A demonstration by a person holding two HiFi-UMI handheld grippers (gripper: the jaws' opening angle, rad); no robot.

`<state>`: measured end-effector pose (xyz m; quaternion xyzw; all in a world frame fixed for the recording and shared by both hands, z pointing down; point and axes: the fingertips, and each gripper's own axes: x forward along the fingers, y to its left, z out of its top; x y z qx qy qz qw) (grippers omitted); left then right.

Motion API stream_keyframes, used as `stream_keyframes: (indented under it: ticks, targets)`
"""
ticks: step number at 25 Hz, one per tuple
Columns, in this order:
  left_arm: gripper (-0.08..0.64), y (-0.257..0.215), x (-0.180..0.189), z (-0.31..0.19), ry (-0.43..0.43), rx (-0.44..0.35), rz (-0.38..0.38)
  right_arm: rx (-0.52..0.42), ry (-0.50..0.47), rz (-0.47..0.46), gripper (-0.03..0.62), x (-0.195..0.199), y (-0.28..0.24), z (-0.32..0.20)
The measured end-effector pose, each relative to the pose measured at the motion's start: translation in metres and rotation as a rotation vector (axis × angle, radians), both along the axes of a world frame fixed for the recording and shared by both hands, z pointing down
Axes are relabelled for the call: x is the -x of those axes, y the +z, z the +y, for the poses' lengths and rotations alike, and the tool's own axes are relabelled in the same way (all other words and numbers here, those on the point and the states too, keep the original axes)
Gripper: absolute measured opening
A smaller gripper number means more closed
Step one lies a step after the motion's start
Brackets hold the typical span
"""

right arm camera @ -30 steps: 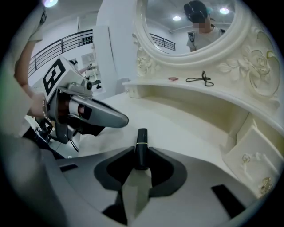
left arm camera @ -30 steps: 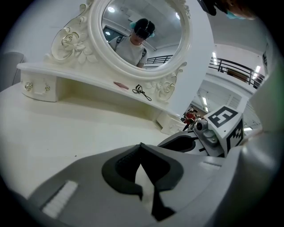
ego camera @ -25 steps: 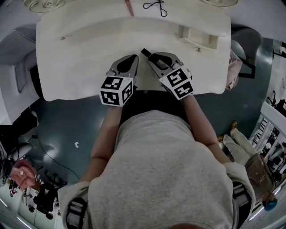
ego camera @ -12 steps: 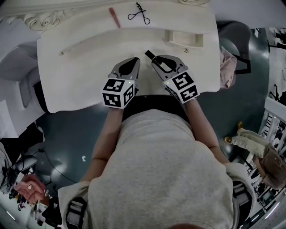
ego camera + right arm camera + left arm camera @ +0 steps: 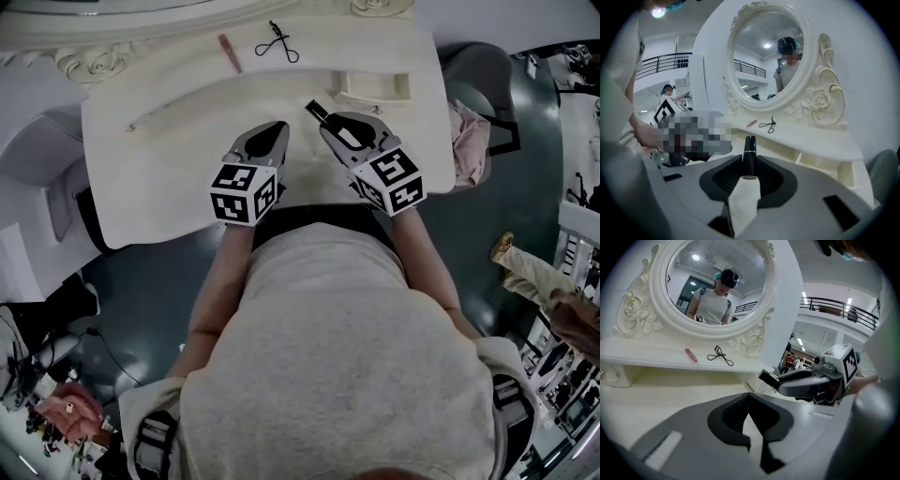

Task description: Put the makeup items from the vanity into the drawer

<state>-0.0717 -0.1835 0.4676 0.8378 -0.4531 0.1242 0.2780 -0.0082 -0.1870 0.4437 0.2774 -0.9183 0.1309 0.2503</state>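
Pinching a black lipstick (image 5: 749, 149) by its end (slim hold), right tongs (image 5: 749, 161) might drop it; left tongs (image 5: 749, 397) pressed together, empty.

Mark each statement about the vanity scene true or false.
1. The right gripper grips a black tube with a gold band. True.
2. The left gripper holds the small pink stick. False: its jaws are together with nothing between them, and the stick lies on the white vanity shelf.
3. The black wire eyelash curler lies on that shelf beside the pink stick. True.
4. The small cream drawer is pushed shut. False: it stands pulled out, ahead of the right gripper.
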Motion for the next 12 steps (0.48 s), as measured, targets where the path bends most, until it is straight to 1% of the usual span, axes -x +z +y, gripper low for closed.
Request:
stream_keyframes:
  ticks: [8, 12]
  targets:
    - [0.009, -0.022, -0.003, -0.023, 0.040, -0.087, -0.061, -0.064, 0.057, -0.047, 0.106, -0.022, -0.021, -0.020]
    - [0.009, -0.031, -0.016, -0.029, 0.066, -0.110, -0.047, -0.101, 0.096, -0.060, 0.106, -0.038, -0.034, -0.030]
